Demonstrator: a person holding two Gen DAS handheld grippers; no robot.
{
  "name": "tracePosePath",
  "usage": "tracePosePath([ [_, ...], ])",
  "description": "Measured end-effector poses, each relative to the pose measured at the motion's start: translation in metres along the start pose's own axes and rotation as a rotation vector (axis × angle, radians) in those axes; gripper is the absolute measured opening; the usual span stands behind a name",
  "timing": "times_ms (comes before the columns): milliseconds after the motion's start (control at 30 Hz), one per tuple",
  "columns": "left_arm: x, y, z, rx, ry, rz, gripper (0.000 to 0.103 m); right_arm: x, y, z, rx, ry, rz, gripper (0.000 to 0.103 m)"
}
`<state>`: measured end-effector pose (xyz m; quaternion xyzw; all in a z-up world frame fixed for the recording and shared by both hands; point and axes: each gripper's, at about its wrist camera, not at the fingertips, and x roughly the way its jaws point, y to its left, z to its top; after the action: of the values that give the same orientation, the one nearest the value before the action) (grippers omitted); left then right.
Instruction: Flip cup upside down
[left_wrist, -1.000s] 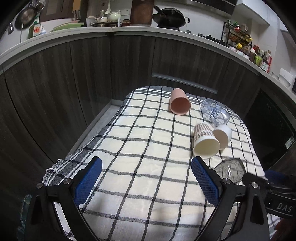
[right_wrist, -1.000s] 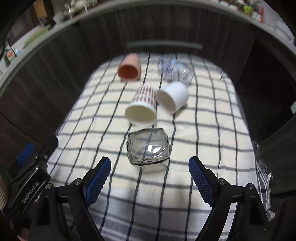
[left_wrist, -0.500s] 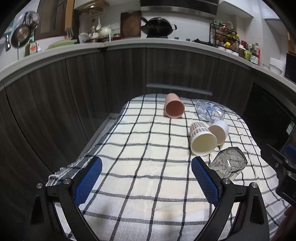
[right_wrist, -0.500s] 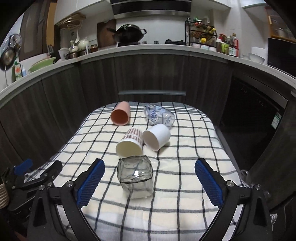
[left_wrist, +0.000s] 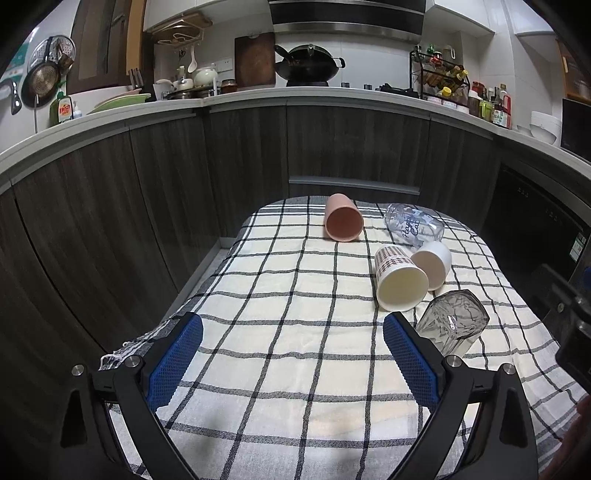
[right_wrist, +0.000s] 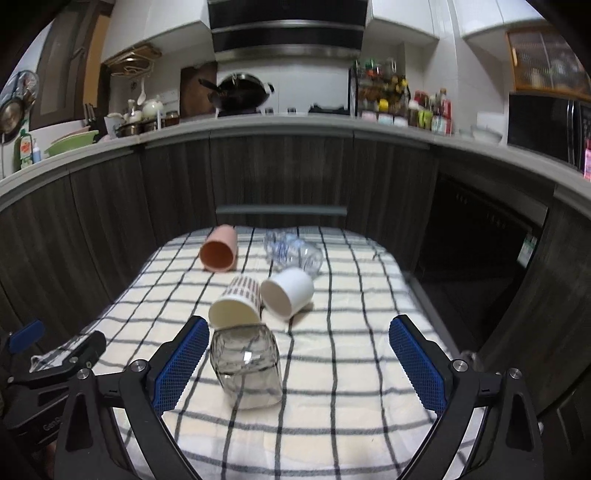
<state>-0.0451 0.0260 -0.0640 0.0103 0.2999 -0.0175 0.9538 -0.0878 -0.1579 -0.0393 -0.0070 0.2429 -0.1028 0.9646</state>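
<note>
Several cups lie on their sides on a checked cloth (left_wrist: 295, 332). A smoky square glass (right_wrist: 245, 365) lies nearest, just inside my right gripper's left finger; it also shows in the left wrist view (left_wrist: 452, 325). Behind it lie a striped paper cup (right_wrist: 236, 308) (left_wrist: 399, 280), a white cup (right_wrist: 288, 293) (left_wrist: 434, 264), a pink cup (right_wrist: 218, 251) (left_wrist: 343, 218) and a clear printed glass (right_wrist: 295, 251) (left_wrist: 413, 225). My right gripper (right_wrist: 301, 356) is open and empty. My left gripper (left_wrist: 293, 350) is open and empty, left of the cups.
The cloth (right_wrist: 351, 332) covers a small table in front of dark wood cabinets (left_wrist: 184, 184). A counter (left_wrist: 295, 92) with a wok, bottles and dishes runs behind. A dark oven front (right_wrist: 480, 258) stands to the right. My left gripper's body shows in the right wrist view (right_wrist: 48, 369).
Both grippers have tilted up and drawn back, so the kitchen counter comes into view. The right gripper now sits lower, with the smoky glass close to its left finger. No cup has moved.
</note>
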Motion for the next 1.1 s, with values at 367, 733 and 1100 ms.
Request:
tracePosePath([
  [367, -0.006, -0.001, 0.000, 0.001, -0.021, -0.001, 0.100, -0.013, 0.003, 0.003, -0.016, -0.054, -0.003, 0.099],
  [733, -0.019, -0.001, 0.002, -0.001, -0.072, -0.008, 0.101, -0.020, -0.003, 0.005, 0.009, -0.070, 0.013, 0.099],
  [1100, -0.020, -0.005, 0.001, 0.012, -0.075, -0.012, 0.101, -0.029, -0.006, 0.006, 0.020, -0.094, 0.015, 0.100],
])
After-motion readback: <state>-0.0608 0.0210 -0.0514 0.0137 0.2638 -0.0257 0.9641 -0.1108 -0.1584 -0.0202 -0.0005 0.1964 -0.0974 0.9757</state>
